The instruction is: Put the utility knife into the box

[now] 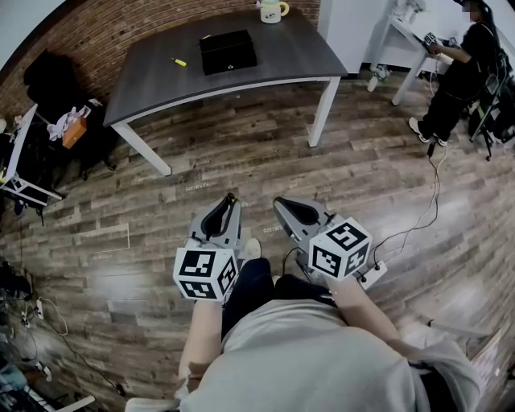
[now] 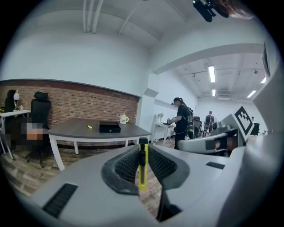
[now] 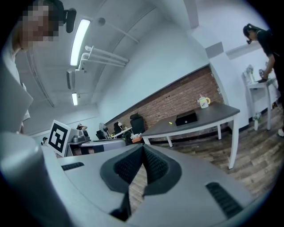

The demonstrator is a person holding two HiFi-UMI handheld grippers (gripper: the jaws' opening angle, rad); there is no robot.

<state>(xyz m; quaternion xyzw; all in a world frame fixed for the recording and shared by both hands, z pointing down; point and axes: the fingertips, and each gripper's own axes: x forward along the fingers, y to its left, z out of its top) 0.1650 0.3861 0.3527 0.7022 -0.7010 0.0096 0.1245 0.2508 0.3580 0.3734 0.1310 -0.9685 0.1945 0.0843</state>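
My left gripper [image 2: 142, 145] is shut on a yellow utility knife [image 2: 142, 166], which stands upright between the jaws with its black tip on top. In the head view the left gripper [image 1: 228, 201] and the right gripper [image 1: 281, 204] are held side by side over the wooden floor, well short of the table. The right gripper [image 3: 143, 149] is shut with nothing in it. The black box [image 1: 228, 51] lies closed on the grey table [image 1: 145, 76]; it also shows as the box [image 2: 109, 127] and the box [image 3: 186, 118] in the gripper views.
A small yellow object [image 1: 179, 62] lies left of the box and a white-and-yellow mug [image 1: 272, 10] stands at the table's far edge. A person [image 1: 463, 72] stands at a white desk at right. A cable and power strip [image 1: 372, 275] lie on the floor. Chairs and clutter [image 1: 48, 121] stand at left.
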